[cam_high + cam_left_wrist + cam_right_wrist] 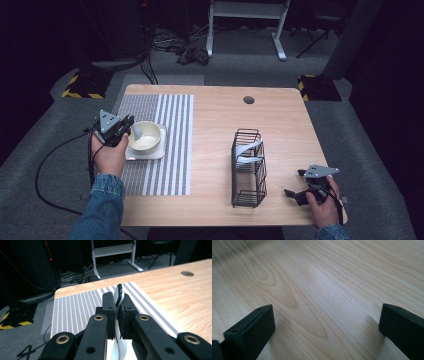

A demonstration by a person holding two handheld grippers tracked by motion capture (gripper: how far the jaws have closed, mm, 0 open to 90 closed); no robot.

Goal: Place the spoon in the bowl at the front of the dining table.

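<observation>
While my left gripper (117, 308) pinches the spoon (118, 293) handle, right gripper (324, 325) agape: stiff, light, glazed, slippery, chippable.

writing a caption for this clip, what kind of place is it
Most likely a lab or recording studio, not a home: a lone wooden table on grey carpet, dark surrounds with loose cables, and hazard-striped floor blocks.

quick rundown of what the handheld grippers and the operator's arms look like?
Both the left gripper and the right gripper are black two-jaw units, each topped by a grey three-cornered plate. In the left gripper view, brass-coloured pivot rings sit on the linkage. The right gripper's jaws are plain rectangular black blocks. A black cable trails from the left one. The person wears blue denim sleeves.
</observation>
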